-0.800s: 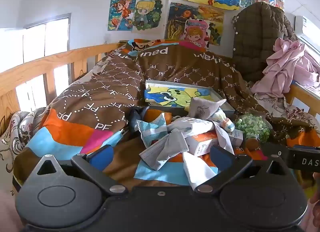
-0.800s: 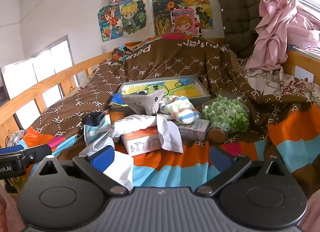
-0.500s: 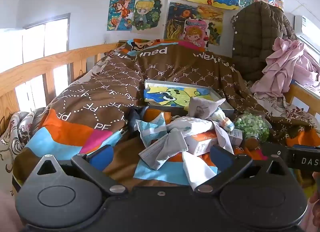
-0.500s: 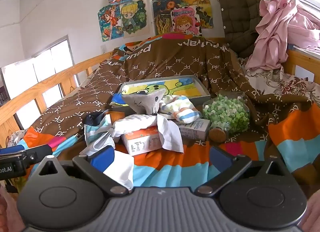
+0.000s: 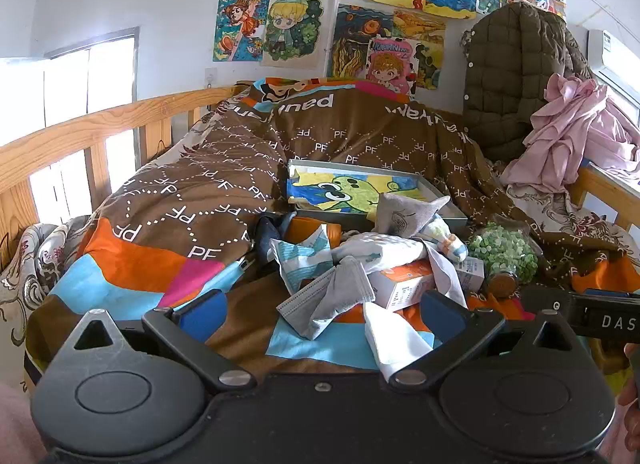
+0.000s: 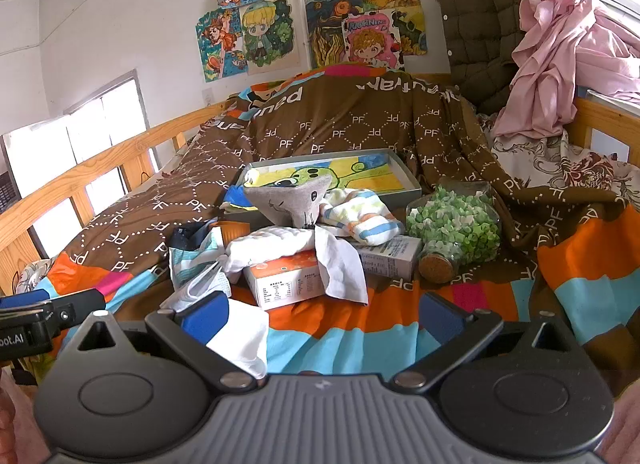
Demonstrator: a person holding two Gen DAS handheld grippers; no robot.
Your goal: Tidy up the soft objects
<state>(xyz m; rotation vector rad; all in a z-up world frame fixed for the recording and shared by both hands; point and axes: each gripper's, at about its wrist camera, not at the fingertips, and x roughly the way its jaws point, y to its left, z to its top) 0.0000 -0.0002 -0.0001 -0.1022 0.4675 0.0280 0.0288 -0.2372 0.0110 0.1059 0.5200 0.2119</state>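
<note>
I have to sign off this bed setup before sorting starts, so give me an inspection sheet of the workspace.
Surface: brown, orange and blue patterned quilt on a wooden-railed bed, rumpled.
Job's things: grey face mask, white cloth, striped sock, grey sock, white tissue, all heaped together.
Clutter: orange-and-white box, corked jar of green bits on its side, shallow tray holding a drawing.
Grippers: left gripper and right gripper both open, holding nothing.
Cables: nothing seen.
Surroundings: drawings on the wall, quilted jacket, pink garment, window.
</note>
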